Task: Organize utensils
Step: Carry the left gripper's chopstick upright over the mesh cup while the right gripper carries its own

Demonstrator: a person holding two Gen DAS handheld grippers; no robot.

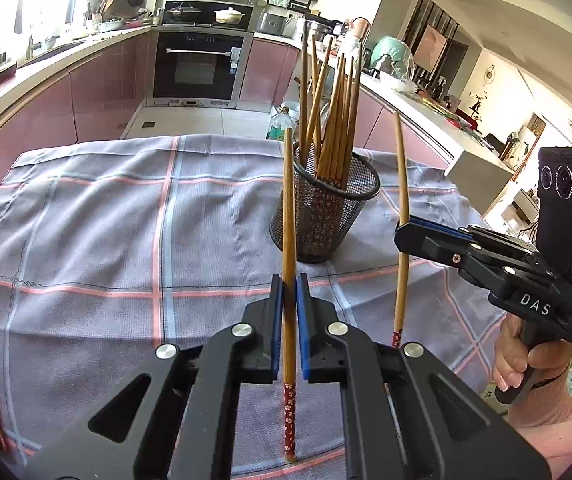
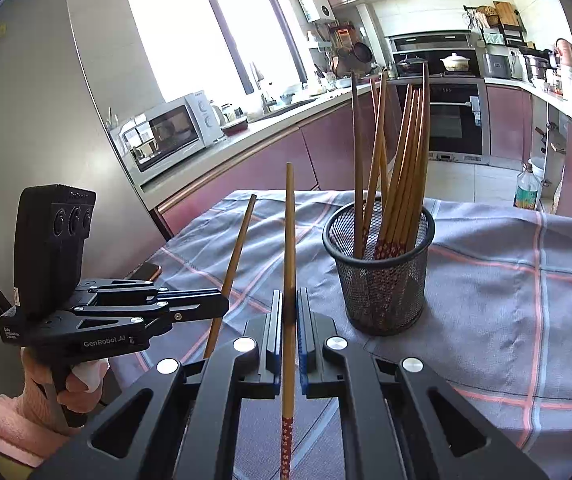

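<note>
A black mesh cup (image 1: 324, 208) stands on the checked cloth (image 1: 105, 240) and holds several wooden chopsticks (image 1: 336, 120). My left gripper (image 1: 289, 288) is shut on one upright chopstick (image 1: 288, 208) with a red patterned end, in front of the cup. My right gripper (image 1: 404, 236) is shut on a second upright chopstick (image 1: 401, 168), to the right of the cup. In the right wrist view the right gripper (image 2: 289, 300) grips its chopstick (image 2: 289, 240), the cup (image 2: 380, 272) stands ahead to the right, and the left gripper (image 2: 221, 304) holds its chopstick (image 2: 237, 240) at left.
A phone (image 2: 143, 271) lies at the cloth's left edge. A kitchen counter with a microwave (image 2: 169, 132) runs behind. An oven (image 1: 199, 66) is at the back. A bottle (image 2: 528, 188) stands on the floor beyond the table.
</note>
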